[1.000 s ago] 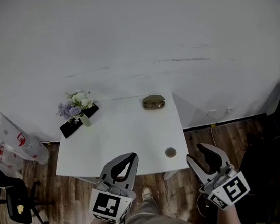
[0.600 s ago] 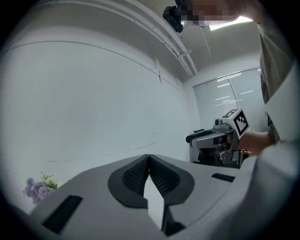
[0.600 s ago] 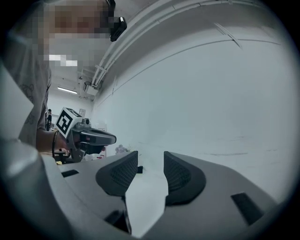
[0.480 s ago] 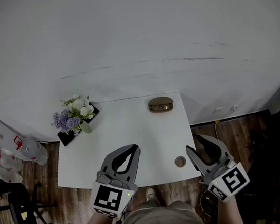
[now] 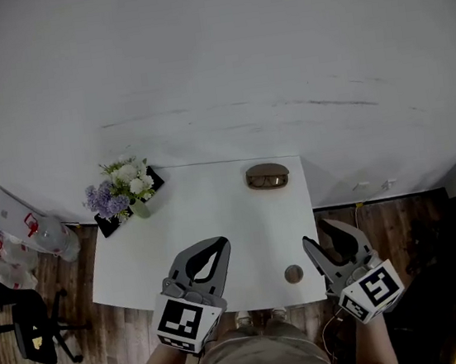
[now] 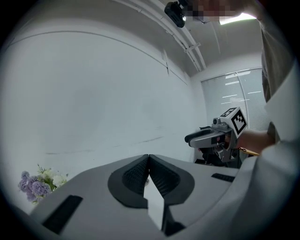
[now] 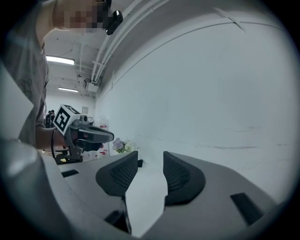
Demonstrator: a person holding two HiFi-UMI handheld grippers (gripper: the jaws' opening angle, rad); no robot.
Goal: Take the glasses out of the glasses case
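Note:
A brown oval glasses case (image 5: 267, 176) lies near the far right edge of the white table (image 5: 215, 212); from here I cannot tell whether its lid is up, and no glasses show outside it. My left gripper (image 5: 219, 244) hovers over the table's near edge with its jaws touching and nothing between them (image 6: 148, 157). My right gripper (image 5: 322, 236) hangs just off the near right corner, with its jaws apart and empty (image 7: 150, 157). Both are well short of the case.
A vase of white and purple flowers (image 5: 121, 193) stands on a black object (image 5: 106, 226) at the table's far left corner. A small round disc (image 5: 293, 274) lies near the front right edge. An office chair (image 5: 26, 324) stands on the wooden floor at left.
The table has drawn nearer and both grippers now reach its near edge. Their jaws have kept the same state.

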